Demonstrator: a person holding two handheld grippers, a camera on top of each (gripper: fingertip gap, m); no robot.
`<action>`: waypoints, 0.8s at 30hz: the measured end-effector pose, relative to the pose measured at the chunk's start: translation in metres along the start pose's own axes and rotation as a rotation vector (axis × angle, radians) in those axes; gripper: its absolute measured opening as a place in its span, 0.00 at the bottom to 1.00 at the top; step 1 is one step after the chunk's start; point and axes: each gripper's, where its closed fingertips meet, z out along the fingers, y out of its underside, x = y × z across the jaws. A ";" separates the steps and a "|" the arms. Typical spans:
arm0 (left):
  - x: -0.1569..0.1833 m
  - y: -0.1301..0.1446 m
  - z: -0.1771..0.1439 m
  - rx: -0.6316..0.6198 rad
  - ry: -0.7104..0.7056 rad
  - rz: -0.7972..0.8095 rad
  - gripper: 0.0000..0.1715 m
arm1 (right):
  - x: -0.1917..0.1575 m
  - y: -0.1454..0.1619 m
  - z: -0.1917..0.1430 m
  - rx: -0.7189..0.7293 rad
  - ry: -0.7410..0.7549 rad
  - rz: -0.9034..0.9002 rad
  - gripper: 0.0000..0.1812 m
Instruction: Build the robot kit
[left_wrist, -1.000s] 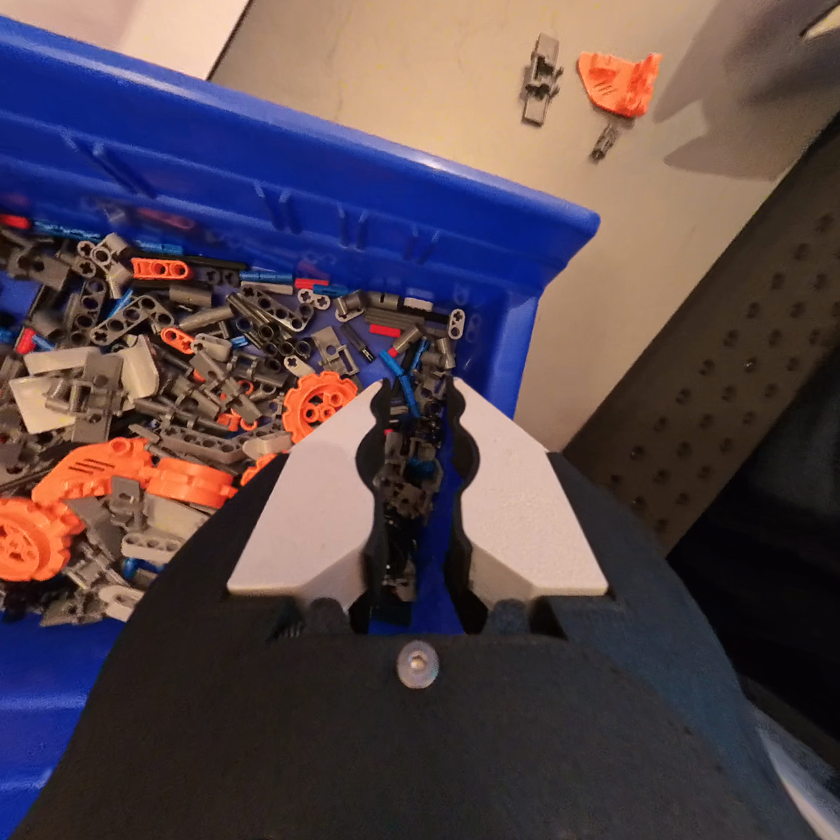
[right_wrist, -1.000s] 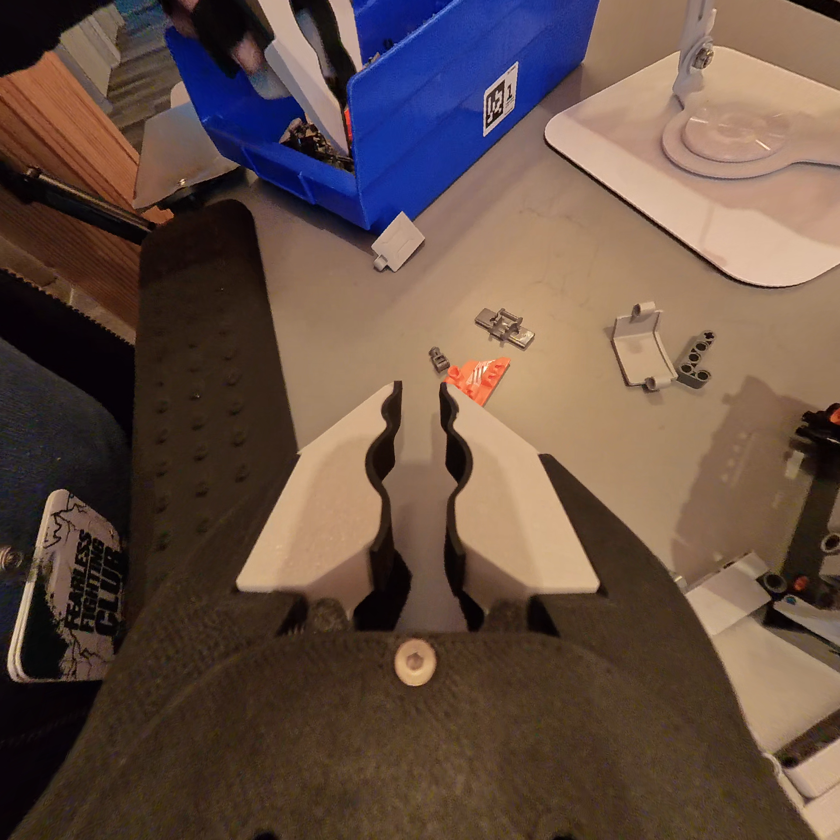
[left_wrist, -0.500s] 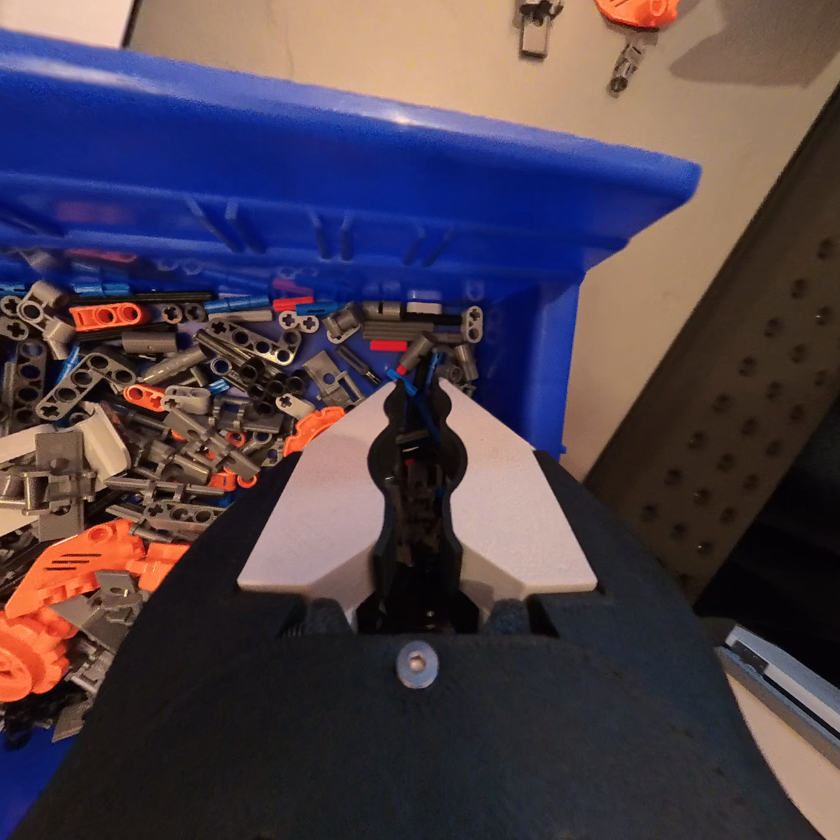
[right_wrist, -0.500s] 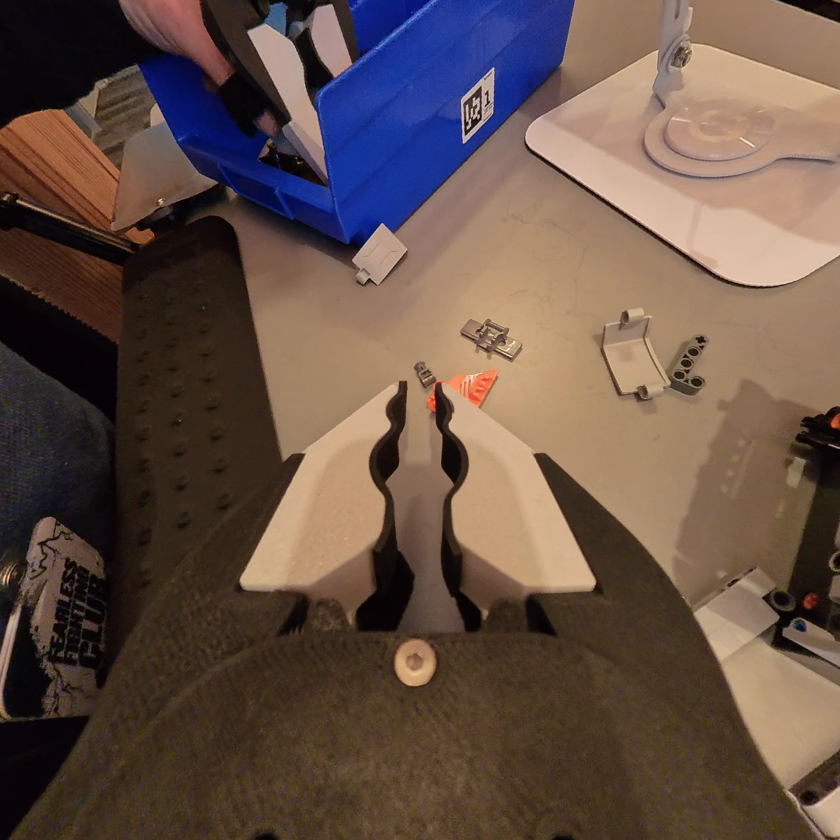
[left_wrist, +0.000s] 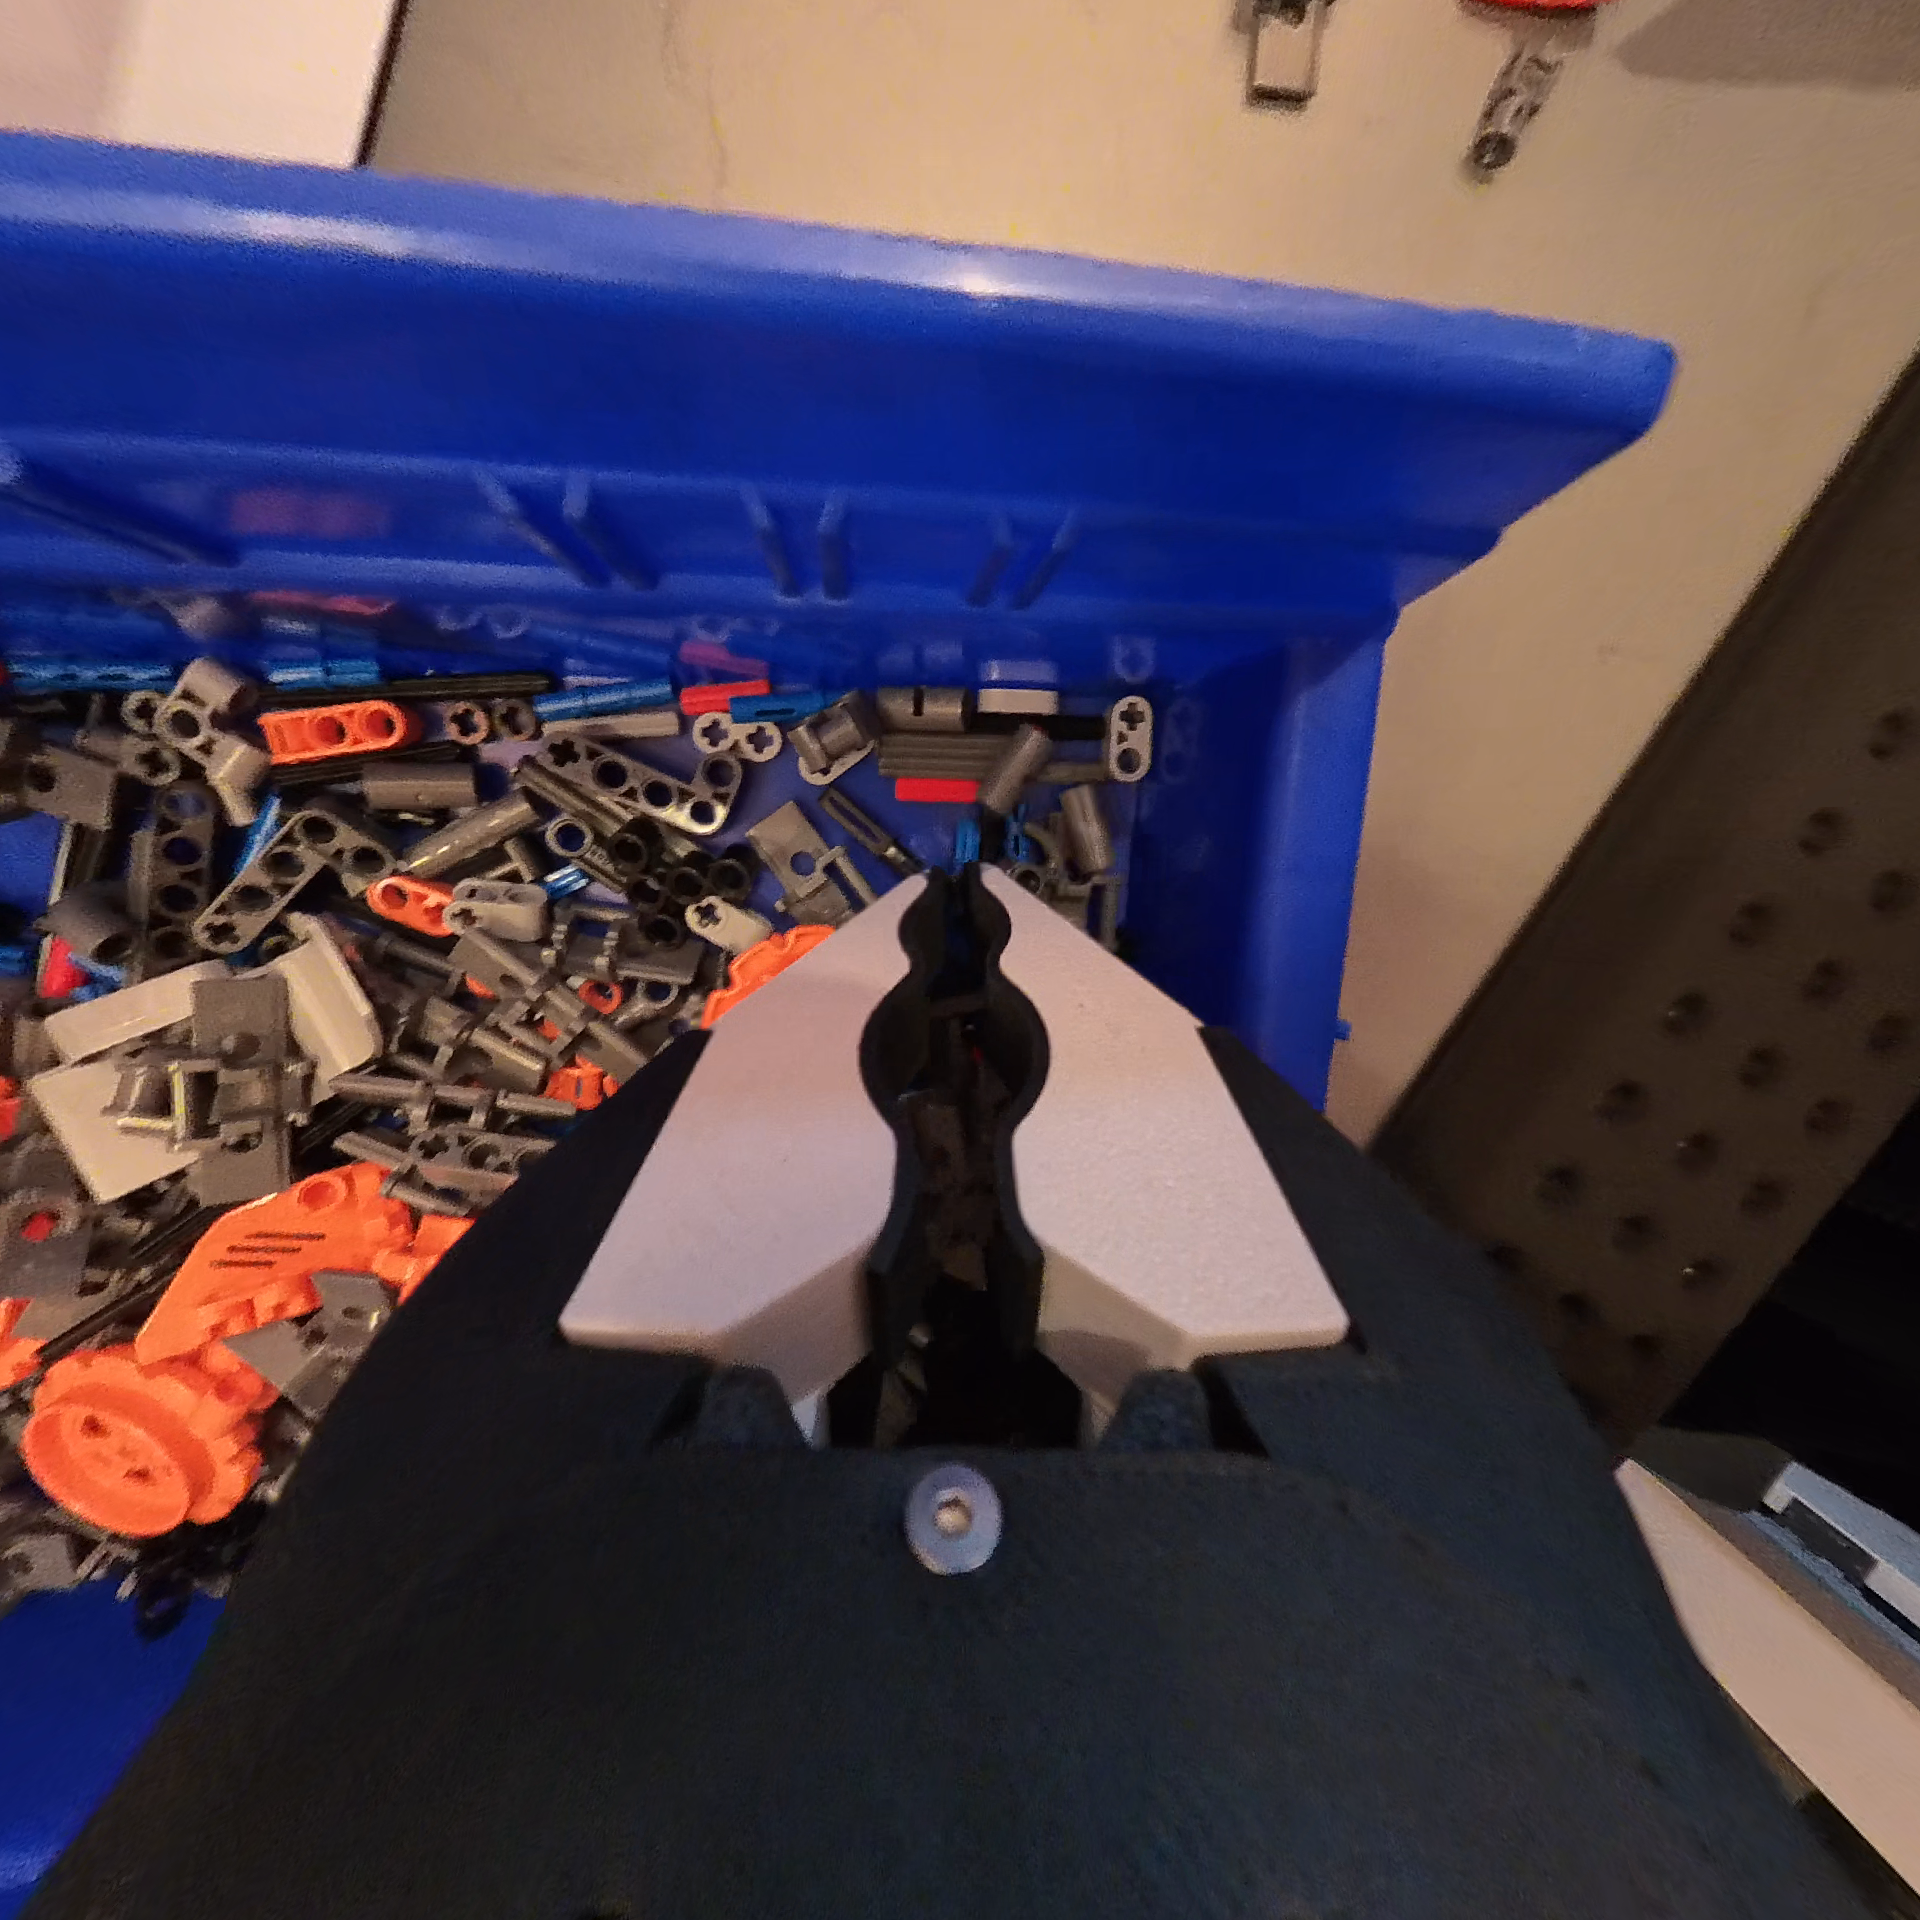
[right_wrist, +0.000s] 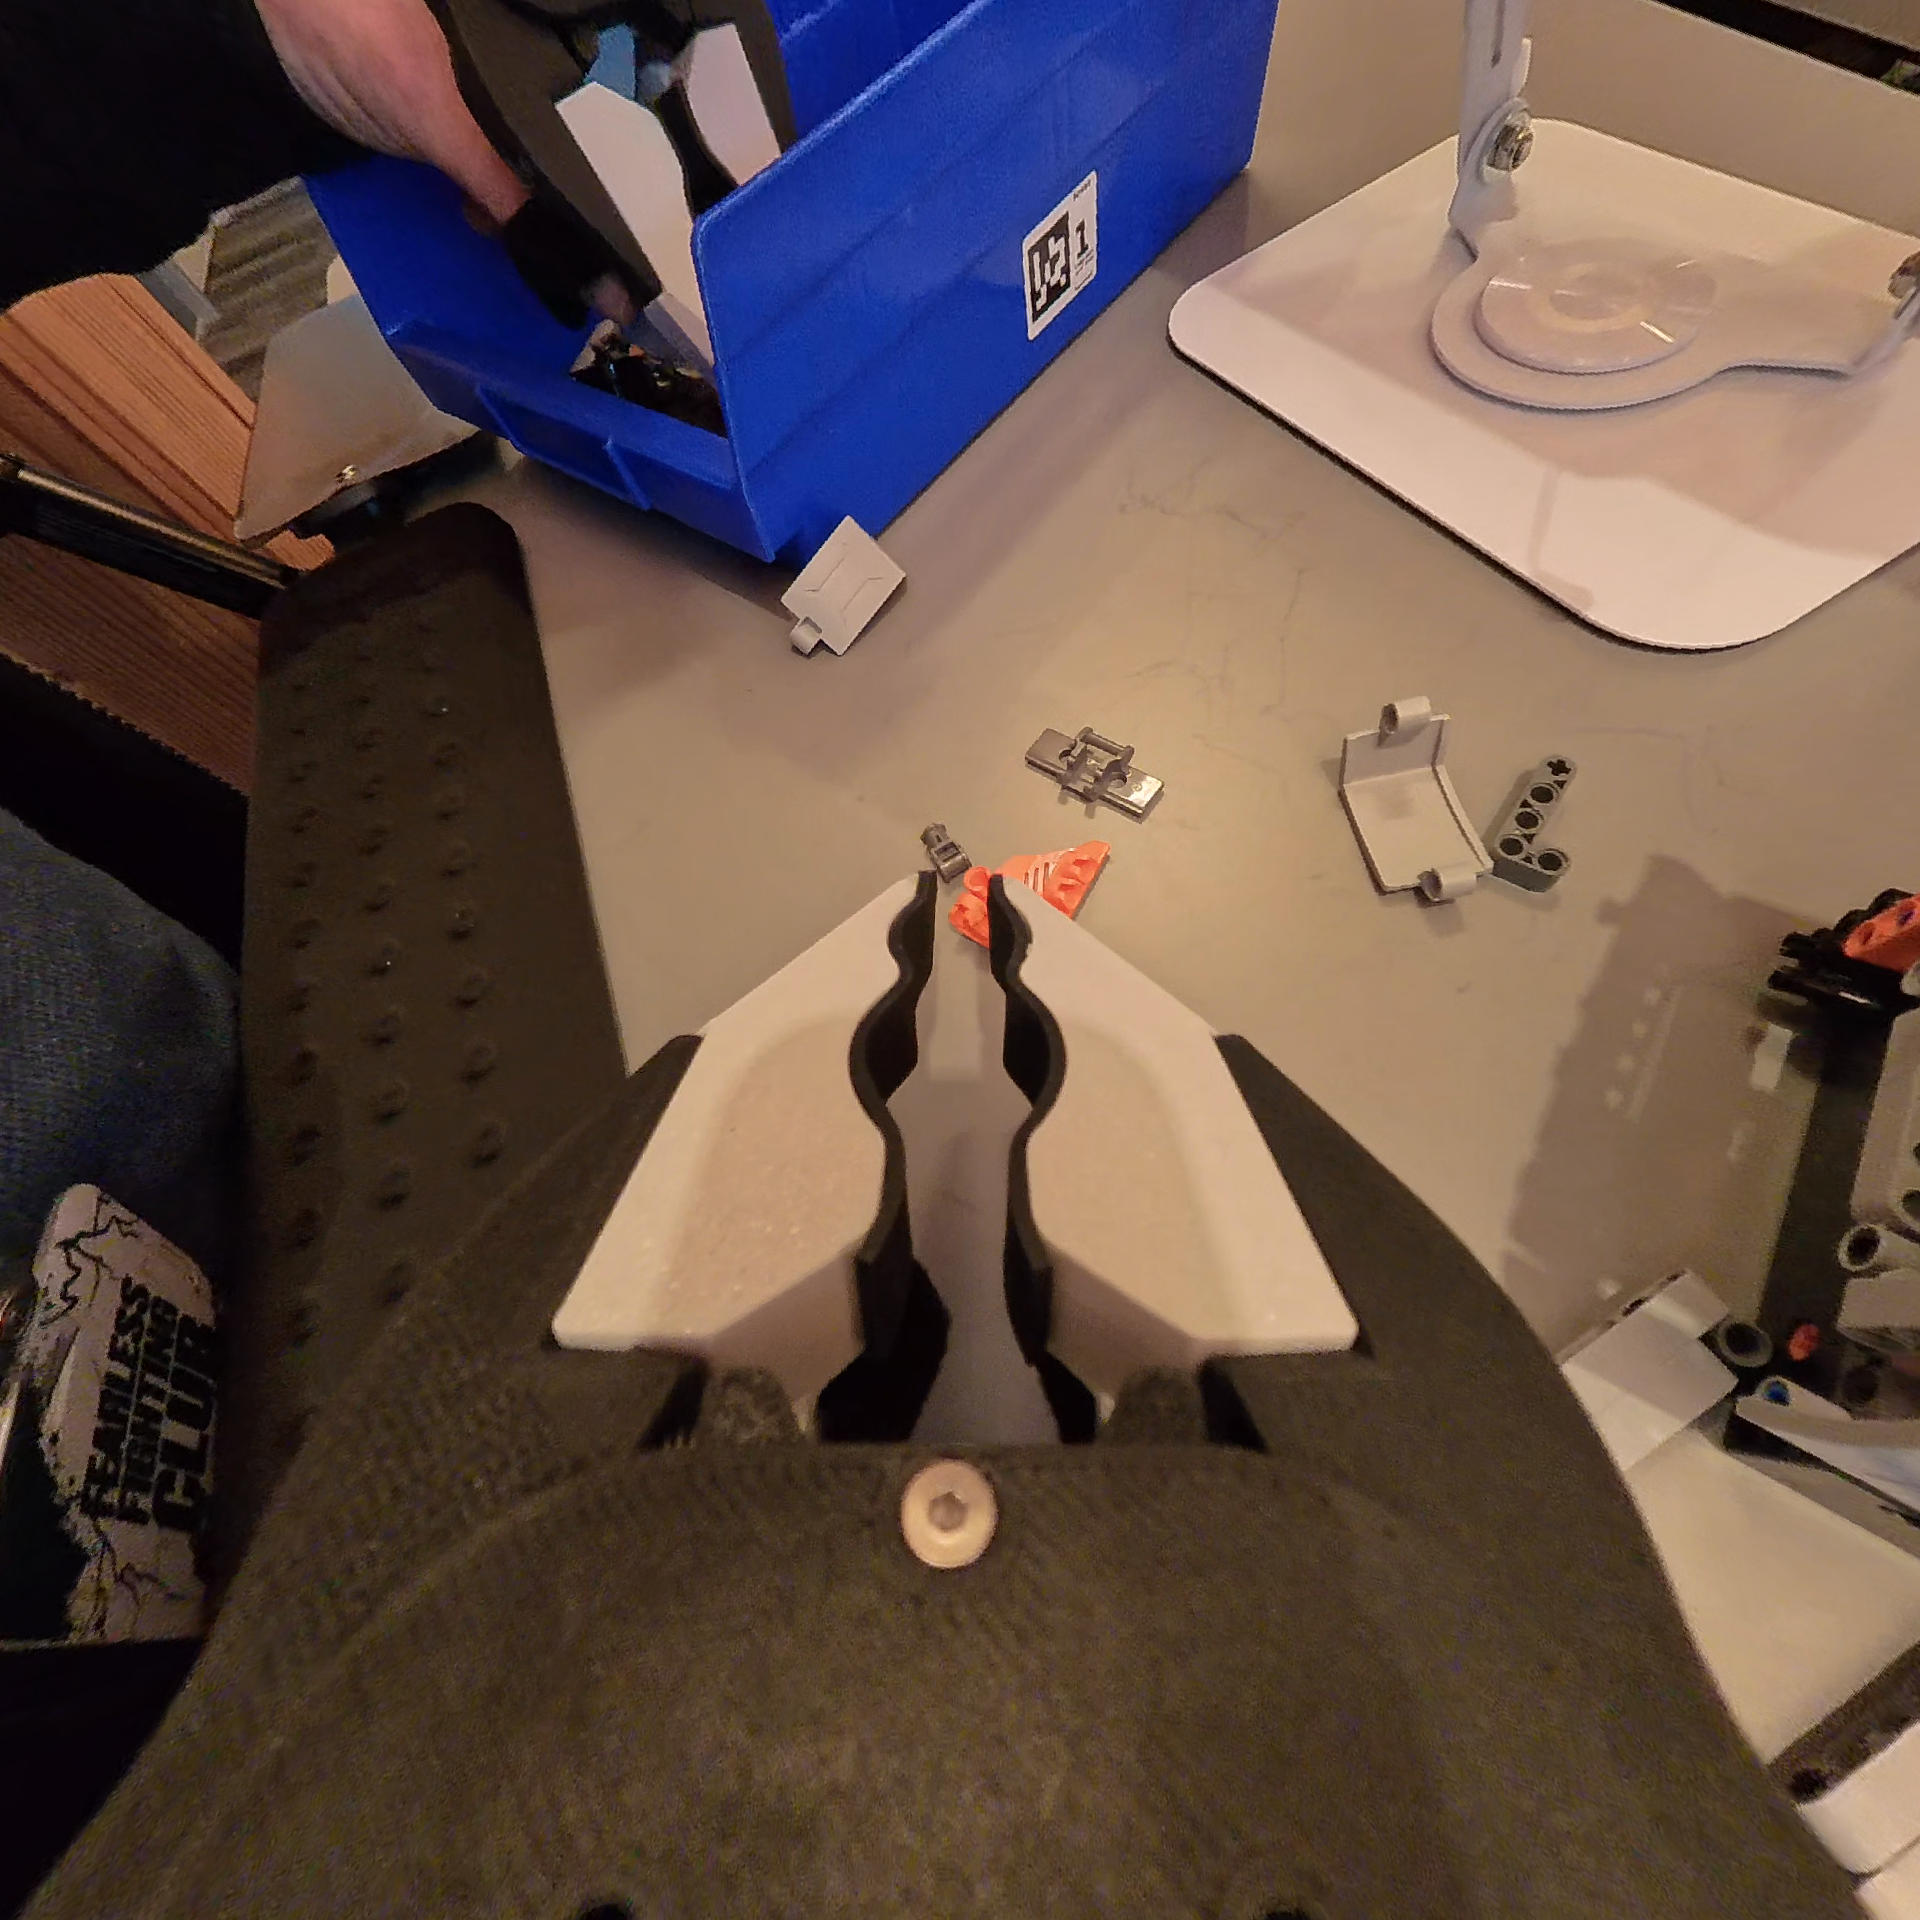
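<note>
Left gripper (left_wrist: 954, 883) jaws, parted a second ago, are now pinching together on a thin blue pin (left_wrist: 971, 836) at the blue bin's (left_wrist: 831, 343) 3 o'clock corner, while right gripper (right_wrist: 956, 883) is hovering slightly open, empty, beside the orange piece (right_wrist: 1049, 873).

We see a blue bin (left_wrist: 831, 364) of grey, black and orange parts (left_wrist: 343, 997). On our grey table (right_wrist: 1195, 582) lies an orange piece (right_wrist: 1049, 873).

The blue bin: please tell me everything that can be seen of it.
The blue bin is glossy, moulded plastic with a thick rolled rim and ribs on its inner wall. It stands on the grey table; a white sticker with a black square code sits on its outer side. Inside lies a loose heap of grey, black, orange and blue building pieces. The left gripper reaches into its corner, fingers nearly together. A light grey panel lies by its base.
</note>
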 end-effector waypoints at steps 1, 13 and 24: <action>-0.001 0.001 -0.002 -0.004 -0.004 -0.008 0.00 | 0.000 0.000 -0.001 0.003 0.001 0.000 0.04; 0.006 -0.007 -0.003 0.014 0.000 0.027 0.03 | -0.002 0.002 -0.001 0.004 0.000 -0.002 0.04; 0.000 -0.002 0.008 -0.034 -0.011 -0.063 0.04 | -0.002 0.002 0.000 0.009 0.007 0.004 0.03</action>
